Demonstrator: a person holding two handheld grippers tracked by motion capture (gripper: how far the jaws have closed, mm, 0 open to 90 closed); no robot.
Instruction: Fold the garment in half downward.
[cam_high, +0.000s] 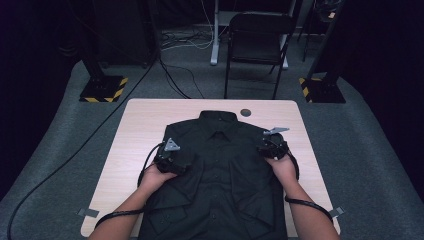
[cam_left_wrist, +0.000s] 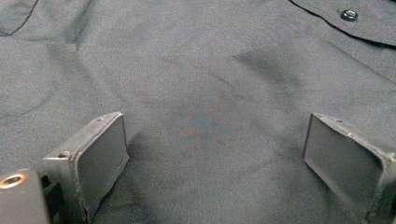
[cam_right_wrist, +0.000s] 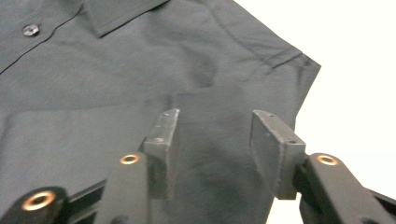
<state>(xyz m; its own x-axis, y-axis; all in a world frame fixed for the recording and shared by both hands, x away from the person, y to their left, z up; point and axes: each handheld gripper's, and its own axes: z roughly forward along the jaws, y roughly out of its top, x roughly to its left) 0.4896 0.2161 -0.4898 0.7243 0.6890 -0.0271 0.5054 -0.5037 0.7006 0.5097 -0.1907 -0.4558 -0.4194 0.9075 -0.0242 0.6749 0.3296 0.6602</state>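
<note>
A black button-up shirt (cam_high: 216, 170) lies front-up on a pale wooden tabletop (cam_high: 135, 130), collar toward the far edge, its sleeves folded in over the chest. In the high view, a person's forearms enter from the bottom edge, each hand gripping a claw. The left claw (cam_high: 172, 159) rests on the shirt's left chest, just inside the shoulder; the right claw (cam_high: 272, 146) sits at the shirt's right shoulder, near the edge of the cloth. A small round grommet (cam_high: 245, 112) marks the tabletop just beyond the collar, and a dark folding chair (cam_high: 257, 40) stands on the grey floor behind, well apart from the work.

In the left gripper view, the left claw (cam_left_wrist: 215, 149) stands wide apart — both black jaws pressed low against smooth grey-black fabric, with nothing pinched between them. A shirt button (cam_left_wrist: 349, 15) shows at the top right, along the placket seam.

In the right gripper view, the right claw (cam_right_wrist: 215, 140) is partly closed, its jaws roughly half apart over the shoulder area of the shirt (cam_right_wrist: 140, 93) — cloth lies beneath and between them, though the pads do not visibly pinch a fold. The shoulder seam and sleeve edge run to the right, where the bright tabletop (cam_right_wrist: 355, 70) begins. A button (cam_right_wrist: 30, 30) and the collar point sit at the upper left.
</note>
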